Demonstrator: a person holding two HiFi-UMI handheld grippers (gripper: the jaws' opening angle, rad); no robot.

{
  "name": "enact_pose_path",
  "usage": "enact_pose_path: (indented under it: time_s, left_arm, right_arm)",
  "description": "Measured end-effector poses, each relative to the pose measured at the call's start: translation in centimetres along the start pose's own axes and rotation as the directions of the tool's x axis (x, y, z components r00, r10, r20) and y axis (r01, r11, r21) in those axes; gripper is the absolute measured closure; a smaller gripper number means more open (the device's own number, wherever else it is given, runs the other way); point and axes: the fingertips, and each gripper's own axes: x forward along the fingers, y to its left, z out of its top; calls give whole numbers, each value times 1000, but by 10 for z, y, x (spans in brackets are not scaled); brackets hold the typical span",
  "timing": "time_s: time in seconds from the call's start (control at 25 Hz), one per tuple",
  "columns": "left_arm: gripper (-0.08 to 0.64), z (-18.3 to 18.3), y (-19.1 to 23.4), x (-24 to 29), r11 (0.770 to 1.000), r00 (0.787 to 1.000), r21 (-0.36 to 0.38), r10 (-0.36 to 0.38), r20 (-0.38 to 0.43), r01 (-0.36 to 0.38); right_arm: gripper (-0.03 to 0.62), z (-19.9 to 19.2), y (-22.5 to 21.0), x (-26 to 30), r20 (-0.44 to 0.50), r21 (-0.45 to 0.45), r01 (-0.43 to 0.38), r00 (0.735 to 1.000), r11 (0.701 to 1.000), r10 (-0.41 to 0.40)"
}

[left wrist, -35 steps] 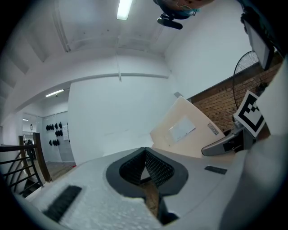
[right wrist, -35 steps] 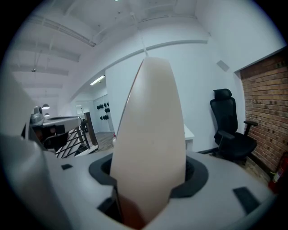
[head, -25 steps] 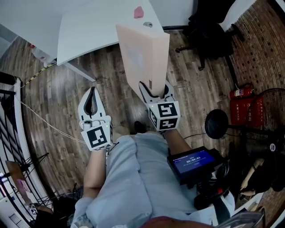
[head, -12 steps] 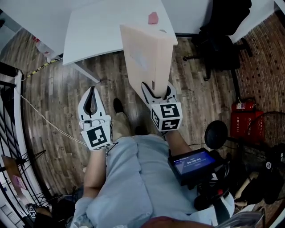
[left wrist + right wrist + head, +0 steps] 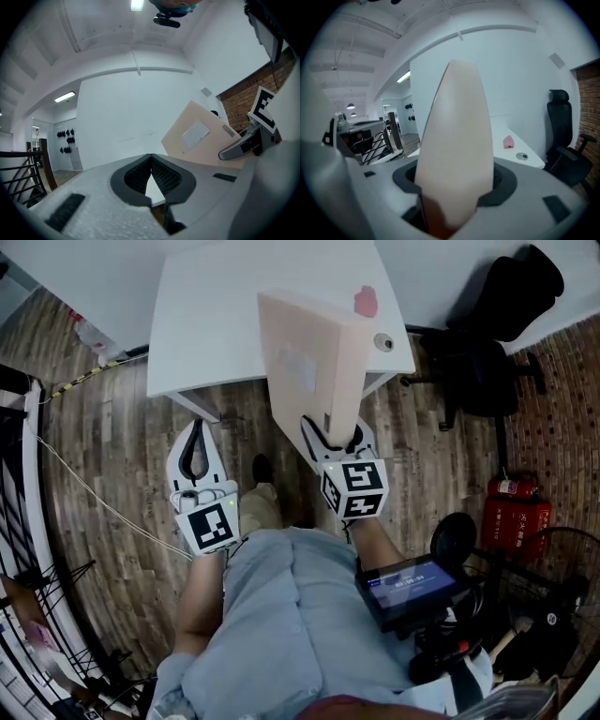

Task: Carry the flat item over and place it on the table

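A flat beige box (image 5: 314, 367) with a white label stands on edge, and my right gripper (image 5: 335, 434) is shut on its lower end. Its top overlaps the near edge of the white table (image 5: 211, 315) in the head view. In the right gripper view the box (image 5: 457, 154) fills the space between the jaws, edge-on. My left gripper (image 5: 196, 427) hangs beside it to the left over the wooden floor, shut, with nothing in it. In the left gripper view the pads (image 5: 151, 159) meet, and the box (image 5: 201, 136) shows at the right.
A pink object (image 5: 365, 302) and a round grommet (image 5: 383, 341) sit at the table's right corner. A black office chair (image 5: 487, 343) stands right of the table. A red fire extinguisher (image 5: 514, 512) is at the far right, a black railing (image 5: 19, 474) at the left.
The table has come nearer and lower in the head view, step by step. The box stays upright in my right gripper; both grippers keep their places relative to the body.
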Motion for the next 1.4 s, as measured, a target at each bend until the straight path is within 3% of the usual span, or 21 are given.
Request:
enact_pose_path:
  time_s: [0.36,0.64,0.88,1.4]
  left_arm:
    - [552,-6,91,98,1000,1000,-16,-14,20,15]
    - [551,3,134,144,1000,997,-15,5,75,-4]
    - [552,7,135,165,1000,996,8,-11,89,11]
    - [552,-17,130,207,999,1000,33,1,-2,-1]
  right_arm:
    - [308,65,43,124,9,6,-27,1000,1000,27]
    - [307,108,59,169,52,-11,-39,998,999,39]
    - [307,117,61,185,58,-2,-53,997,999,53]
    - [307,102,52,230,-16,89,-138,990,986,140]
